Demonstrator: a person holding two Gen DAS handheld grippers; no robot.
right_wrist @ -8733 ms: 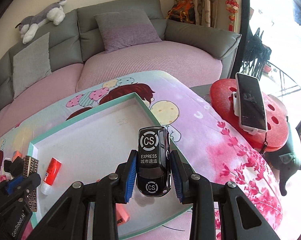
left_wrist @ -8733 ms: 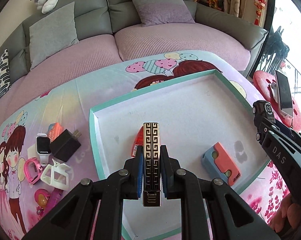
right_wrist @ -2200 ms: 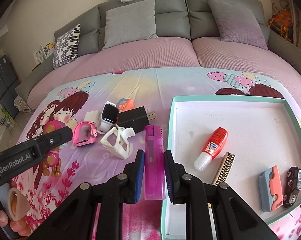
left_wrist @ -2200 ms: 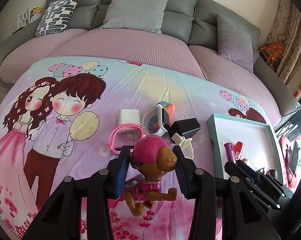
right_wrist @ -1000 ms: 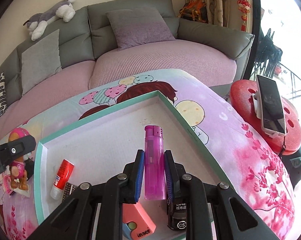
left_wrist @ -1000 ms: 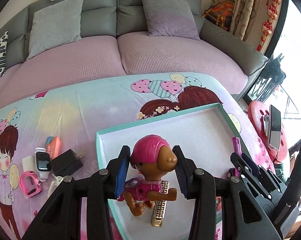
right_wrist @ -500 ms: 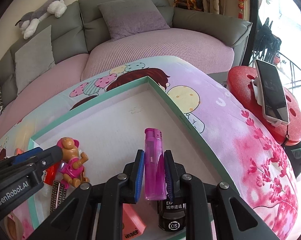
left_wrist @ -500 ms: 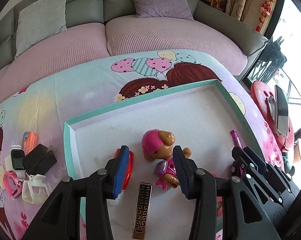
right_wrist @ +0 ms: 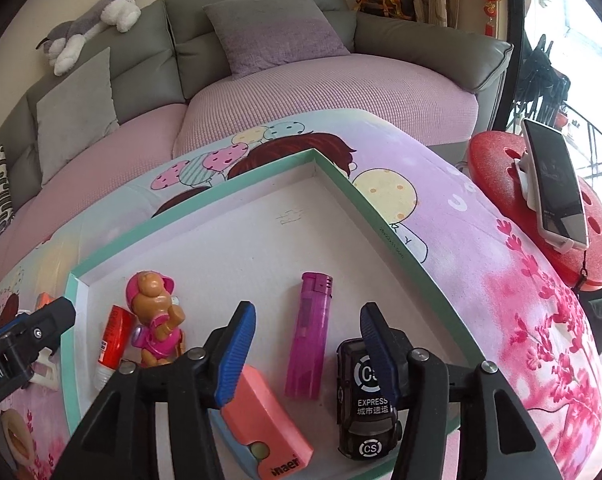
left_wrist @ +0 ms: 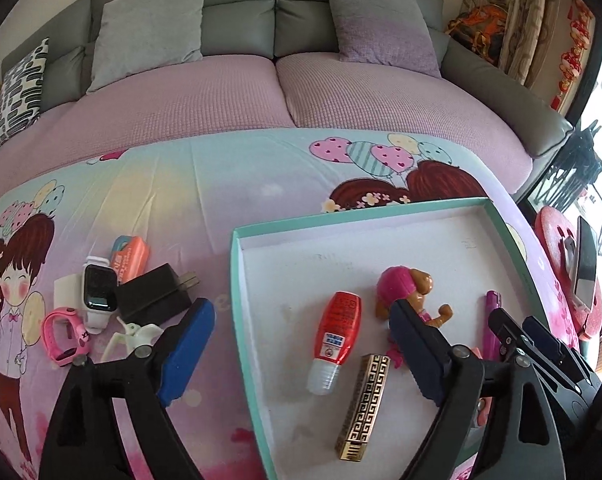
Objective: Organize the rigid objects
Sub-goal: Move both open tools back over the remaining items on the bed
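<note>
Fingers (left_wrist: 185,352) of the left gripper (left_wrist: 297,312) spread wide and just opening, pads clear of everything, nothing pinched. Just past its right tip, the pink-hatted dog figurine (left_wrist: 401,288), loose on the floor of the teal-rimmed tray (left_wrist: 237,300). Fingers (right_wrist: 237,348) of the right gripper (right_wrist: 307,314) likewise parted and just opening, the pink lighter (right_wrist: 307,340) flat on the tray floor between them, touched by neither pad.

Also in the tray: red bottle (left_wrist: 337,328) and gold patterned lighter (left_wrist: 365,400) side by side, coral-and-blue case (right_wrist: 265,420) near the front edge, black toy car (right_wrist: 365,412) just beside the pink lighter. Six things inside, by this count.

Judged roughly halfway. Left outside, in a cluster on the surface (left_wrist: 221,184) well apart from the tray's left wall: white smartwatch (left_wrist: 97,288), black charger plug (left_wrist: 153,296), pink watch (left_wrist: 65,336), white clip (left_wrist: 133,332), orange case (left_wrist: 129,256), and a white block (left_wrist: 63,288) half hidden behind the smartwatch. Plenty of bare tray floor at the back for them.

Surface draped in a cartoon-print cloth of balloons and a couple in pink and mint. Beyond it, a grey sofa (left_wrist: 241,20) with a mauve seat cover and several cushions, a plush husky (right_wrist: 89,28) on the backrest. At the right, a phone (right_wrist: 553,184) propped on a red stool (right_wrist: 493,160), curtains and bright window light behind.
</note>
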